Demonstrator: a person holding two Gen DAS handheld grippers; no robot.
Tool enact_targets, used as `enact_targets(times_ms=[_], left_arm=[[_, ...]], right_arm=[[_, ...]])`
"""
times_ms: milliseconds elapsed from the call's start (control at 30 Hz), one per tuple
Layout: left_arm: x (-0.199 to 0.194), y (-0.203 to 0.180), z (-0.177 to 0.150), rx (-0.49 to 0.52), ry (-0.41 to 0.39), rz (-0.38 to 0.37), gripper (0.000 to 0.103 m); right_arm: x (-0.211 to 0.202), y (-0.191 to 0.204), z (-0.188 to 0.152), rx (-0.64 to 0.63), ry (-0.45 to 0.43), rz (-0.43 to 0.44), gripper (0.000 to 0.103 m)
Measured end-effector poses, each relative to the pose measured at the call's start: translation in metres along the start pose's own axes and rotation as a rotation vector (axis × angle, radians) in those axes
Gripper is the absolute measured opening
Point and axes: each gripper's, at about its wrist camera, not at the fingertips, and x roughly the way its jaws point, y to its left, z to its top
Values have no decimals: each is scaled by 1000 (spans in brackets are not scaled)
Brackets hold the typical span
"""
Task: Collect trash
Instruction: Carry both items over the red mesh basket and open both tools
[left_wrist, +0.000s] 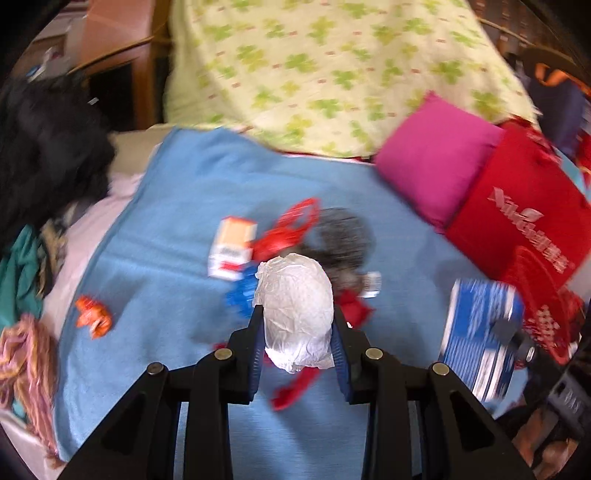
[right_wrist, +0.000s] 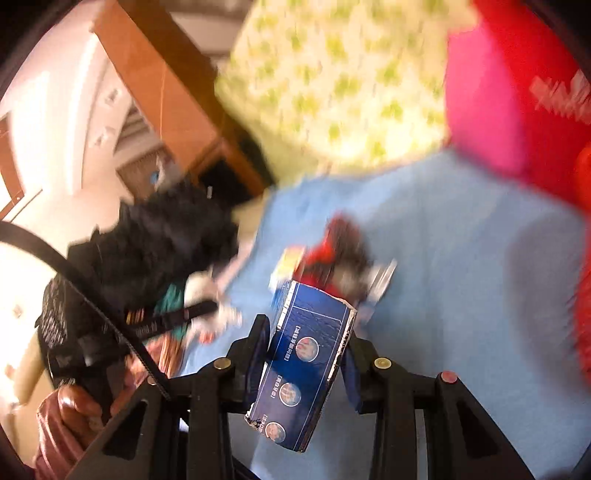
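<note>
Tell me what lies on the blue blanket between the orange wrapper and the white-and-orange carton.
Nothing: in the left wrist view the blue blanket is bare between the orange wrapper and the white-and-orange carton.

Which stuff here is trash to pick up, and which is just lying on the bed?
Trash: crumpled white paper in left gripper; blue box in right gripper; orange wrapper; small carton.
Just lying about: pink pillow, red cushion, blue blanket.

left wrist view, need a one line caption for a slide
Left tongs shut on a crumpled white paper wad, lifted above scattered trash on a blue blanket.
</note>
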Motion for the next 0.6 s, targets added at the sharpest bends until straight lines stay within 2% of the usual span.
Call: enact_targets(times_ms=[67, 133, 333, 433, 600], left_arm=[[-4, -23, 5, 35, -1, -46, 35], [-7, -48, 11, 73, -4, -93, 35], [-11, -149, 29, 237, -13, -252, 35], [-12, -201, 36, 309, -17, -327, 36], [-2, -278, 37, 408, -8, -408, 36]], right_arm=[[-26, -7, 8, -9, -98, -39, 39], [-61, -18, 17, -23, -222, -122, 39], [-155, -57, 31, 30, -505, -261, 39], [-188, -85, 37, 109, -575, -321, 39], [-221, -126, 33, 237, -608, -385, 39]])
